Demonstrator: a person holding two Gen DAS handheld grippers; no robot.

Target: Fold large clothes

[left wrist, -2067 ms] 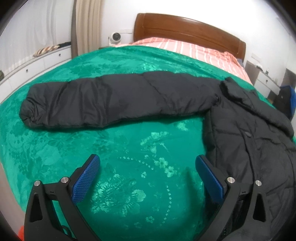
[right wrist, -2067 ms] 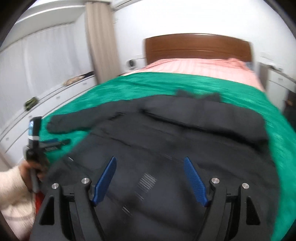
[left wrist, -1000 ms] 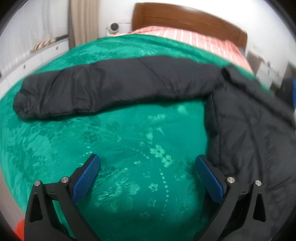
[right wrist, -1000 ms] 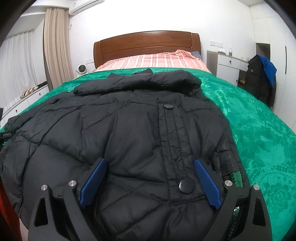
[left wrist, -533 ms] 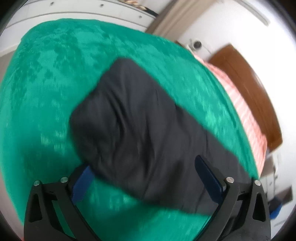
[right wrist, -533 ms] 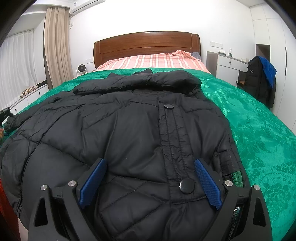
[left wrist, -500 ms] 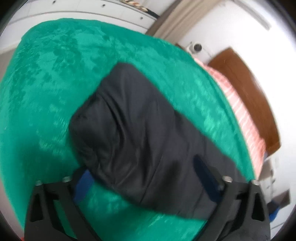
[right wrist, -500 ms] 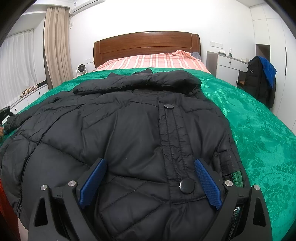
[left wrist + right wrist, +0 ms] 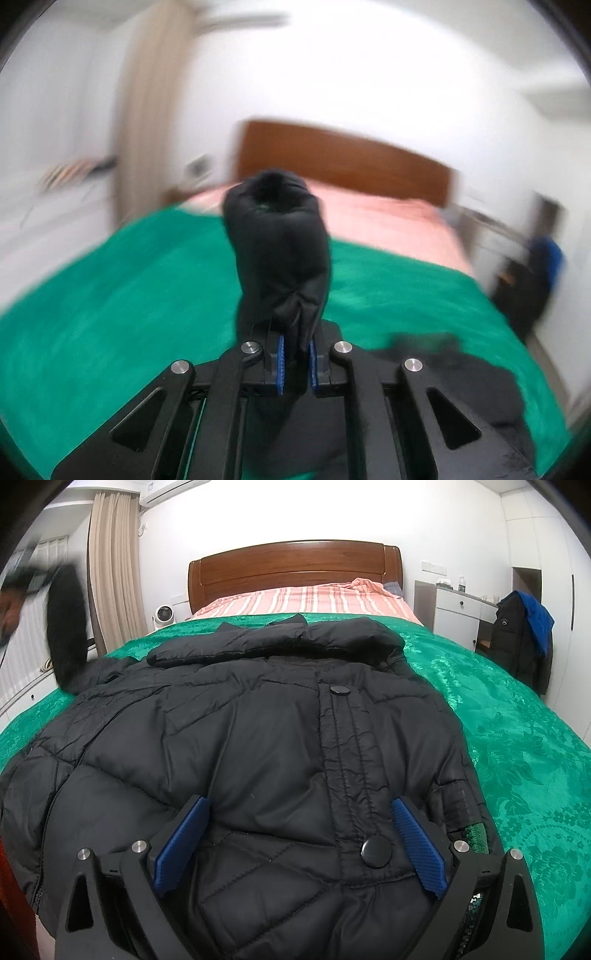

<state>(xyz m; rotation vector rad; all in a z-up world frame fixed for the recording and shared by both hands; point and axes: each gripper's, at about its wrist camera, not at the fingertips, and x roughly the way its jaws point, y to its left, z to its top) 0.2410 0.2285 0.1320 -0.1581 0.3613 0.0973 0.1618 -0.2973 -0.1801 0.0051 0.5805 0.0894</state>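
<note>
A black puffer jacket (image 9: 266, 746) lies face up on the green bedspread (image 9: 517, 738), collar toward the headboard. My left gripper (image 9: 294, 365) is shut on the cuff end of the jacket's left sleeve (image 9: 280, 240) and holds it up in the air; the view is blurred. The raised sleeve also shows in the right wrist view (image 9: 66, 627) at the far left, with the hand and left gripper blurred above it. My right gripper (image 9: 295, 834) is open and empty, low over the jacket's lower front, its jaws either side of the snap placket (image 9: 375, 851).
A wooden headboard (image 9: 295, 568) and striped pink sheet (image 9: 306, 600) are at the far end. A white nightstand (image 9: 458, 616) and a chair with dark and blue clothes (image 9: 524, 635) stand at the right. Curtain (image 9: 114, 572) and a small fan (image 9: 162, 614) are at the left.
My left gripper closed on the sleeve end and lifted it off the bedspread into the air. My right gripper stayed still over the jacket's front.
</note>
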